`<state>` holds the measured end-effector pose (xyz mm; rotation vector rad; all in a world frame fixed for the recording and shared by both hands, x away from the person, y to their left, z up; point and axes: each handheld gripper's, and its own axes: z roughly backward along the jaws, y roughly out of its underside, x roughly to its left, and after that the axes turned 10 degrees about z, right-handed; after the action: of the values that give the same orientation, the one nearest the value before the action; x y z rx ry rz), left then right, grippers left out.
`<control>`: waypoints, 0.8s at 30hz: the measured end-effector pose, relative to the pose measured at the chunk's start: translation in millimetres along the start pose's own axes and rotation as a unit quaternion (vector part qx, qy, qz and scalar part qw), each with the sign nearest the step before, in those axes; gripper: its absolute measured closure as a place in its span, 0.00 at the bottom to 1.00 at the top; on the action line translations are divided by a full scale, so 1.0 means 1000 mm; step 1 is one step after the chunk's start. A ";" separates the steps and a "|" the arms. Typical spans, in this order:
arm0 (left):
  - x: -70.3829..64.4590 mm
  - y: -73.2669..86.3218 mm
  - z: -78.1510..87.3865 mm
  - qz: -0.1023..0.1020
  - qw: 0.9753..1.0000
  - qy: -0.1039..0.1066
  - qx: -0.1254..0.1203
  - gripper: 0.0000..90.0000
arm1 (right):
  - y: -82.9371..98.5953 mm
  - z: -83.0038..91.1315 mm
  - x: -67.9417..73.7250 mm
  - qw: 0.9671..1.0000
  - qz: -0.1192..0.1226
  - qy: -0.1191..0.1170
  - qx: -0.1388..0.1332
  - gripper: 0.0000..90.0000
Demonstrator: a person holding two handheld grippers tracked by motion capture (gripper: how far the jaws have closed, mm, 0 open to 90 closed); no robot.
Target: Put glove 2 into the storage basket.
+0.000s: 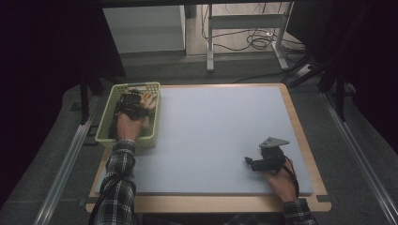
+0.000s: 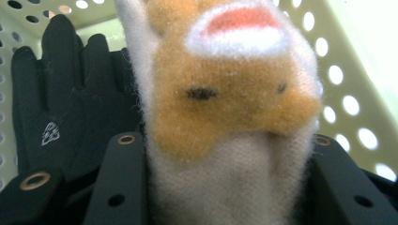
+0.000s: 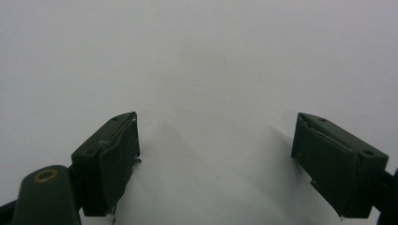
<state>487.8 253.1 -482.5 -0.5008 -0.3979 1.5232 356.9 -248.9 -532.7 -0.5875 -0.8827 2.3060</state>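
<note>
A pale green perforated basket (image 1: 154, 123) stands at the mat's left edge. Inside it lies an orange and white plush toy (image 2: 225, 93), seen as a light patch (image 1: 148, 99) in the high view, beside a black glove (image 2: 61, 108). My left gripper (image 2: 224, 140) reaches into the basket (image 2: 347, 70), open wide, with its jaws on either side of the plush toy's white body. In the high view the left gripper (image 1: 130, 104) is dark and partly hidden by the hand. My right gripper (image 1: 249, 163) rests open at the front right of the mat, and nothing lies between its jaws (image 3: 216, 154).
A pale grey mat (image 1: 211, 126) covers the wooden table (image 1: 206, 204). The right gripper view looks onto bare mat (image 3: 197, 56). Behind the table stand a desk frame with cables (image 1: 253, 40) and a white cabinet (image 1: 143, 28).
</note>
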 end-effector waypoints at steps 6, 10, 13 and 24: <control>-0.006 -0.003 -0.011 -0.010 1.000 0.002 0.015 0.48 | 0.000 0.000 0.000 1.000 0.001 0.000 0.000 0.17; -0.006 -0.004 -0.011 -0.013 1.000 0.004 0.026 0.27 | 0.000 0.000 0.000 1.000 0.001 0.000 0.000 0.17; -0.002 -0.004 -0.006 0.004 0.999 0.018 0.028 0.14 | 0.000 0.000 0.000 1.000 0.001 0.000 0.000 0.17; 0.014 -0.001 0.022 0.012 0.998 0.065 -0.004 0.07 | 0.000 0.000 0.000 1.000 0.001 0.000 0.000 0.17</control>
<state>477.1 268.7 -464.1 -0.6086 -0.2973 1.5041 356.6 -248.6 -532.6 -0.5891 -0.8819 2.3069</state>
